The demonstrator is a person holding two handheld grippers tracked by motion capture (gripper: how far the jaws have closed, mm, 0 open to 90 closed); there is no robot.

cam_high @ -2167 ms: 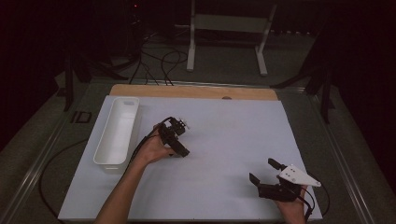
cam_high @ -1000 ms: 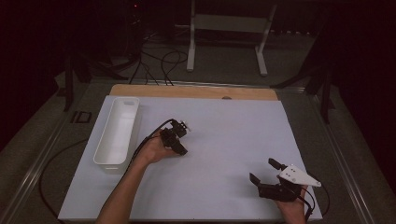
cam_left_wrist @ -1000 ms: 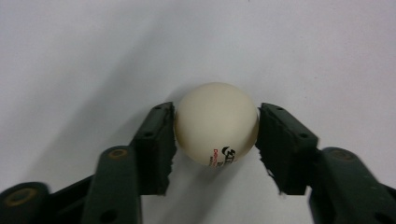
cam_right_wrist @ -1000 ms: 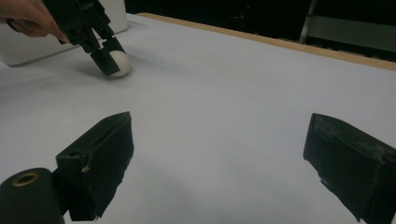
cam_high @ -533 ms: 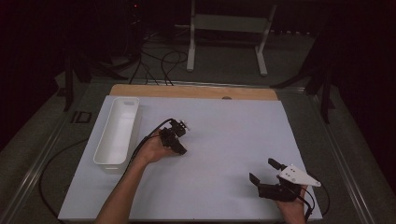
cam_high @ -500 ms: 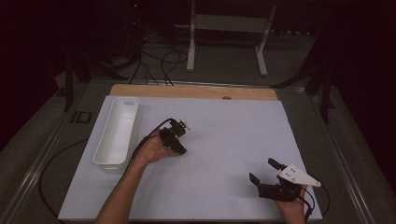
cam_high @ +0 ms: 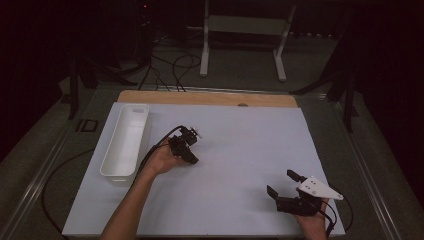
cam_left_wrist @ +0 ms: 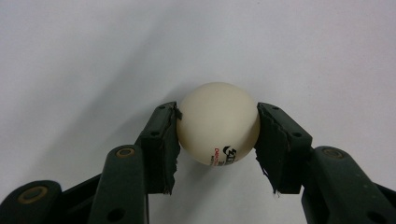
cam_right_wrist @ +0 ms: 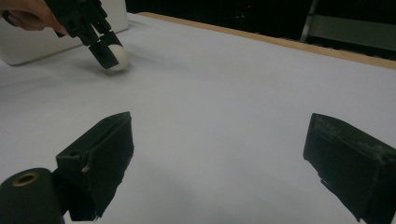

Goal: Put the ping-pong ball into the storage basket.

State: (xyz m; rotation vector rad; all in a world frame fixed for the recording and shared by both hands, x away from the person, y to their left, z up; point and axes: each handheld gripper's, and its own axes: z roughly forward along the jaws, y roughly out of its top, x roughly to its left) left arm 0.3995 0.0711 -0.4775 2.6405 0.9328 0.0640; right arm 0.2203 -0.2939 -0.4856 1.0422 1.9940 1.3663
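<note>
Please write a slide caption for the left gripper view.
Left gripper shut on a white ball over the white table.

right tongs (cam_right_wrist: 219,163) gaping over white sheet (cam_right_wrist: 224,88), far off — left tongs (cam_right_wrist: 105,51) clamping ball (cam_right_wrist: 119,57)

You worked in a dark room. Behind your table (cam_high: 300,130) stood a white stand (cam_high: 242,30); cables (cam_high: 165,62) crossed the floor (cam_high: 240,85).

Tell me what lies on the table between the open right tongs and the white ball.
Nothing: in the right gripper view, bare white table sheet stretches from the right tongs to the small white plastic ball.
</note>
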